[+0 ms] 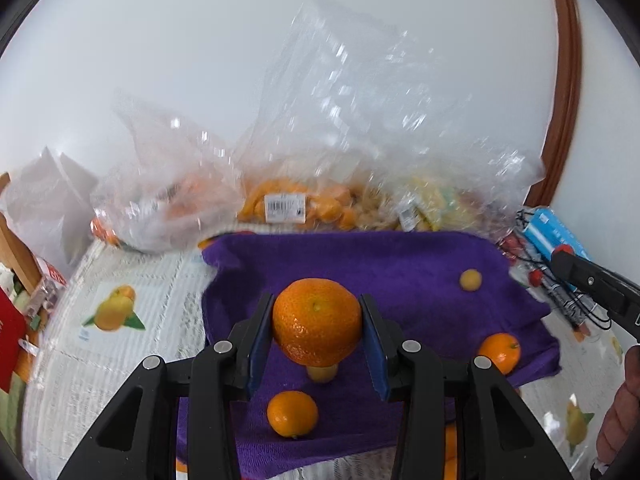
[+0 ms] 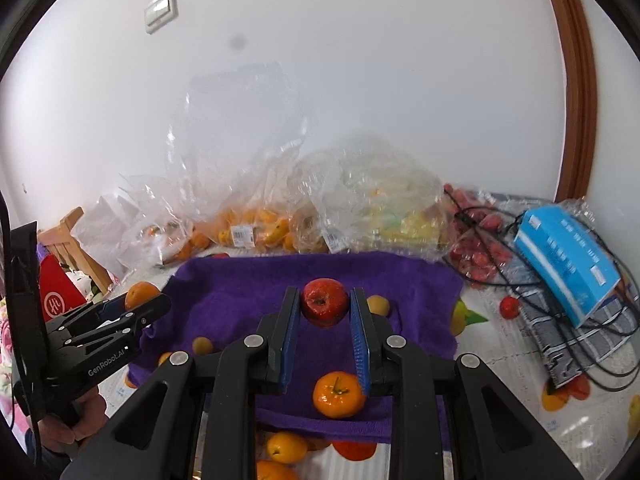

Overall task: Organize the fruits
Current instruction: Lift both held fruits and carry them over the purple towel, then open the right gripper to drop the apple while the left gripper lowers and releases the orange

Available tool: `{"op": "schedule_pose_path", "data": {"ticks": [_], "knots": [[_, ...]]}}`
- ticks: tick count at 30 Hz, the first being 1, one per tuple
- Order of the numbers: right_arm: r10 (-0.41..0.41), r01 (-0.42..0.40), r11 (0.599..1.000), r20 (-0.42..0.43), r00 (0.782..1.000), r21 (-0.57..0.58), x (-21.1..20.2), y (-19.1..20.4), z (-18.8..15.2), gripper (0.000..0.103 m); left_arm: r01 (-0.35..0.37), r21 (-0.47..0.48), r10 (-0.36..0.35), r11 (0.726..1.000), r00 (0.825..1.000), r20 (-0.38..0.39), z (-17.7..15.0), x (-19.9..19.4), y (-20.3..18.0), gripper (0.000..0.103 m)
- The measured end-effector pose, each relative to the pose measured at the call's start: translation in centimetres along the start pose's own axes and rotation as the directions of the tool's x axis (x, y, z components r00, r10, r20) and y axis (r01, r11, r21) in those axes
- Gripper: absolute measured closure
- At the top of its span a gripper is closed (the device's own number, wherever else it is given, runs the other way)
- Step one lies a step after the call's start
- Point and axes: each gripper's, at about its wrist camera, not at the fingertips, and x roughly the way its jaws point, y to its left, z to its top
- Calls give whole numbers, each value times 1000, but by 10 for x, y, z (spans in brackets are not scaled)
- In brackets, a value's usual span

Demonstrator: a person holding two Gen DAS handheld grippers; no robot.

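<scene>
Left gripper (image 1: 316, 322) clamps an orange (image 1: 317, 322); right gripper (image 2: 325, 309) clamps a red apple (image 2: 324, 302), both above purple towel (image 1: 400, 264)

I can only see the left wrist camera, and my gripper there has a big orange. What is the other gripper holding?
Observer: The right gripper is shut on a red apple.
Operator: Is there anything on the wall?
Observer: Yes, a white light switch, high up on the left.
Operator: What's under the blue box?
Observer: A grey checked cloth.
</scene>
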Motion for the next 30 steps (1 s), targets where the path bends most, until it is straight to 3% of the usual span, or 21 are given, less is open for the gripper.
{"op": "schedule_pose_path", "data": {"ticks": [9,15,30], "knots": [[-9,11,999,-68,998,36,32,-22,-21,78,27,-56,-27,998,1000,-10,-13,8,11,63],[-1,8,998,-104,995,69,43,-32,-27,78,20,-44,-22,999,999,-31,-18,16,9,63],[-18,20,1000,-168,986,13,62,-20,-41,78,41,-41,-43,998,998,-53,-22,22,5,63]]}}
